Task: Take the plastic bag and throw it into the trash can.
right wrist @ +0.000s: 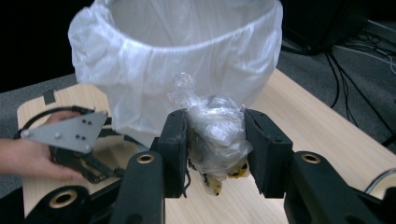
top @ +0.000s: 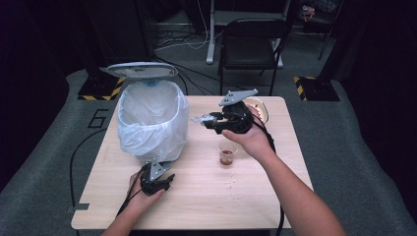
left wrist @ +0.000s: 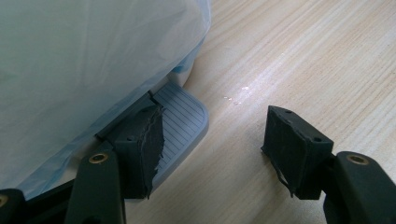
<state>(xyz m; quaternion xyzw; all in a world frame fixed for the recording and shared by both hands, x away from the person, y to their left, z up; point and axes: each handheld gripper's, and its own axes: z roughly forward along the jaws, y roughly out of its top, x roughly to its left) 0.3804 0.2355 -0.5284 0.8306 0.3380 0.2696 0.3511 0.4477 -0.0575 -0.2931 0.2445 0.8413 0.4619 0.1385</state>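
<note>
Right gripper view: right tool (right wrist: pixel 215 140) clenched on a crumpled clear plastic bundle (right wrist: pixel 215 135) with yellow bits showing at its bottom — raised above the wooden surface (right wrist: pixel 317 126), just in front of the white-lined bin (right wrist: pixel 187 60). High view: bin lid (top: pixel 142 70) up, bundle beside the bin's rim, a small cup (top: pixel 227 153) of brown liquid below the hand. Left gripper view: left tool (left wrist: pixel 212 144) released, gripping nothing — one jaw pressed down on the bin's grey pedal (left wrist: pixel 184 116).

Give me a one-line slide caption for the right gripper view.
Right claw grips a crumpled plastic bag of scraps in front of the open, bag-lined bin, while the left claw rests at its base.
</note>
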